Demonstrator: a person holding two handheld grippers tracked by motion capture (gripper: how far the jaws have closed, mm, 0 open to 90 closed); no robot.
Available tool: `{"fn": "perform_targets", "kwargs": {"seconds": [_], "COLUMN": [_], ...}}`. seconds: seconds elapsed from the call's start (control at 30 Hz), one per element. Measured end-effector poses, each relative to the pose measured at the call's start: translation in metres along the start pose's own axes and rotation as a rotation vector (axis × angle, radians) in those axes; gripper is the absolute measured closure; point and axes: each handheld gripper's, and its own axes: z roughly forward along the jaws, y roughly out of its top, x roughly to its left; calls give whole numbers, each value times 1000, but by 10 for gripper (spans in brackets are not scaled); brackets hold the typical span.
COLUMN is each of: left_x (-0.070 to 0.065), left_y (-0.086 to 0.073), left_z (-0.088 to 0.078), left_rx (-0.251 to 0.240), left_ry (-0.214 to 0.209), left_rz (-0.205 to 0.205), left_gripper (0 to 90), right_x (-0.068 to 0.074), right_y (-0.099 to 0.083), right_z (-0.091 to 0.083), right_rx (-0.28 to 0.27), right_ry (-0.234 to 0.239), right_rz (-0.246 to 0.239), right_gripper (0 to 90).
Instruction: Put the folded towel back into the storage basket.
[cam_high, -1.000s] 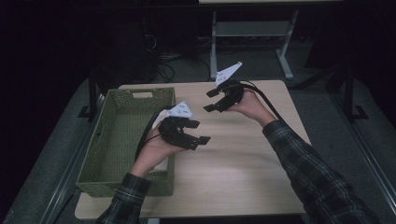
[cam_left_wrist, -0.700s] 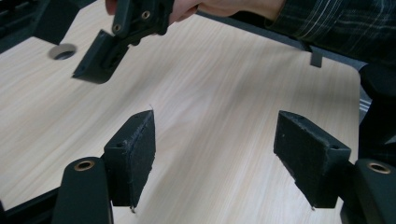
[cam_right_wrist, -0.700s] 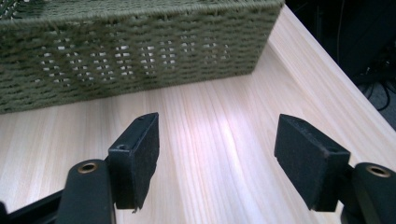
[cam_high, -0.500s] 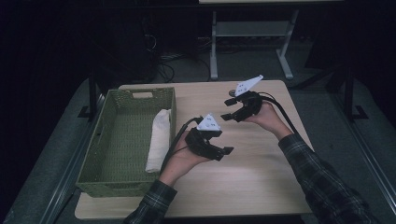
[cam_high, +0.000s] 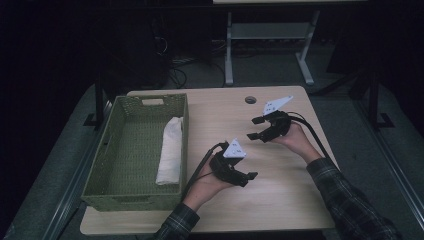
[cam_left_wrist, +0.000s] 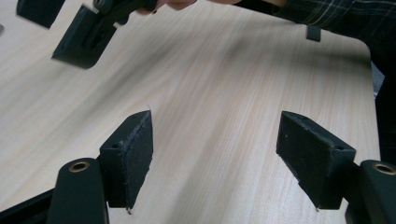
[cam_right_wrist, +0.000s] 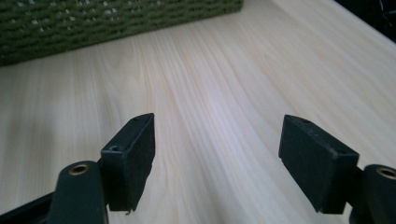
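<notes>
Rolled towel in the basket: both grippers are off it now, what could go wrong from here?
1. The rolled white towel lies tight against the green basket's right wall, so a regrasp could snag the weave.
2. The left gripper and right gripper, both open and empty with jaws that have just been opening, sit close over the table; they could knock together.
3. The left gripper's cable trails beside the basket and might catch its rim.

Left gripper (cam_high: 248, 176) low at frame centre, right gripper (cam_high: 256, 128) up and to the right; both with fingers (cam_left_wrist: 133, 156) wide apart, just opened further, nothing between.
</notes>
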Motion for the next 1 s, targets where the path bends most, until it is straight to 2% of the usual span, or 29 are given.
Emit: {"fn": "perform_targets", "kwargs": {"seconds": [0.17, 0.23, 0.27, 0.33, 0.43, 0.47, 0.57, 0.73, 1.0], "left_x": [1, 1, 2, 2, 3, 3, 2, 1, -3], "left_y": [-14, -16, -21, -25, -29, -33, -40, -49, -55], "left_z": [9, 10, 13, 15, 15, 16, 19, 23, 33], "left_rx": [12, 15, 29, 33, 40, 42, 58, 100, 144], "left_ry": [10, 13, 23, 28, 38, 44, 57, 82, 107], "left_rz": [-13, -17, -12, -27, -23, -37, -37, -12, 35], "left_gripper": [259, 255, 253, 244, 233, 223, 205, 187, 160], "right_x": [3, 3, 5, 6, 7, 8, 11, 17, 24], "right_y": [-18, -21, -28, -35, -42, -49, -57, -68, -85], "right_z": [-3, -4, -5, -5, -5, -5, -5, -4, -6], "right_rx": [2, 2, 3, 8, 12, 10, 24, 57, 72], "right_ry": [-22, -34, -39, -49, -54, -63, -73, -85, -108], "right_rz": [38, 39, 57, 59, 68, 78, 91, 103, 121], "right_gripper": [253, 248, 240, 226, 210, 192, 171, 134, 127]}}
